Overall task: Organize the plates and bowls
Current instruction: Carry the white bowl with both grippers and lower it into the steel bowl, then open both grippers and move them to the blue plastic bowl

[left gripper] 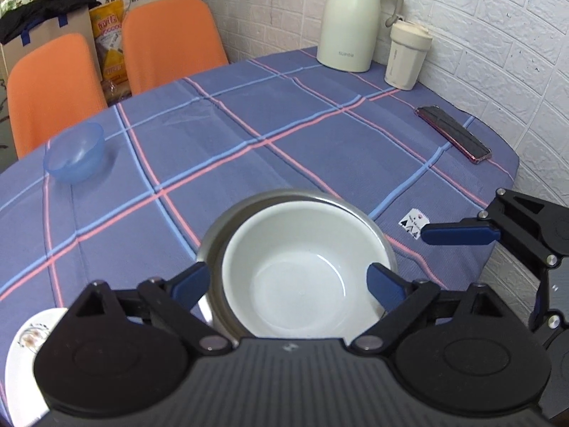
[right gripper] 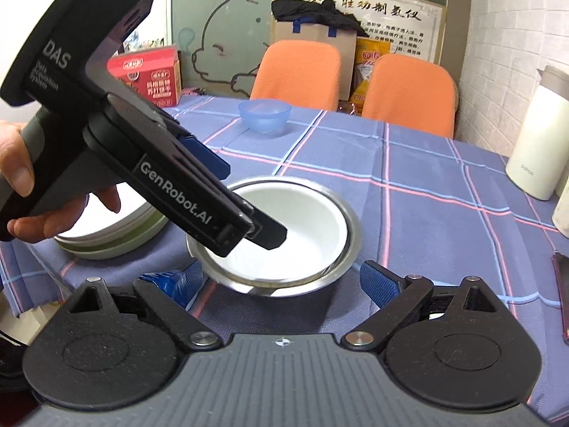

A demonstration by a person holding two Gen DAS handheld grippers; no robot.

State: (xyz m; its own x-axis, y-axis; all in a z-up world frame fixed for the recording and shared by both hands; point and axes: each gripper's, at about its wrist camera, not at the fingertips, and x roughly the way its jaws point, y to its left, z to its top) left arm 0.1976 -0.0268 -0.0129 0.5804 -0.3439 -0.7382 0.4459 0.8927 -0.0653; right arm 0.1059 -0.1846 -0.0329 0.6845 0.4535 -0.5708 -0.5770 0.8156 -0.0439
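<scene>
Hovering both tools over the nested pair now. Closest to me, the left tool (left gripper: 288,284) hangs just above the white bowl (left gripper: 302,274), its blue fingers spread wide to either side and gripping nothing. That white bowl sits inside the steel bowl (left gripper: 213,235), slightly off to one side of it, near the front edge of the tabletop (left gripper: 249,124). From the other camera my right tool (right gripper: 281,281) is released too, its pads apart with the steel rim between and beyond them, holding nothing.

To my left sits a stack of plates (right gripper: 106,245), a white one on pale green ones as far as I can tell, partly hidden behind the hand (right gripper: 46,192) on the left handle.

My read: white is stowed in steel, and the one stray is the blue bowl (left gripper: 74,153), well apart across the tabletop, near the orange chairs (left gripper: 170,42). To fetch it well, I'd go in over one wall of it, one finger inside and one outside, pinching the rim squarely; translucent plastic looks light and may slide or tip if nudged first. Carry it low and level, then lower it straight into the white bowl. Farthest back, the thermos jug (left gripper: 352,17), cup (left gripper: 409,57) and phone (left gripper: 453,133) stay clear of that path.
</scene>
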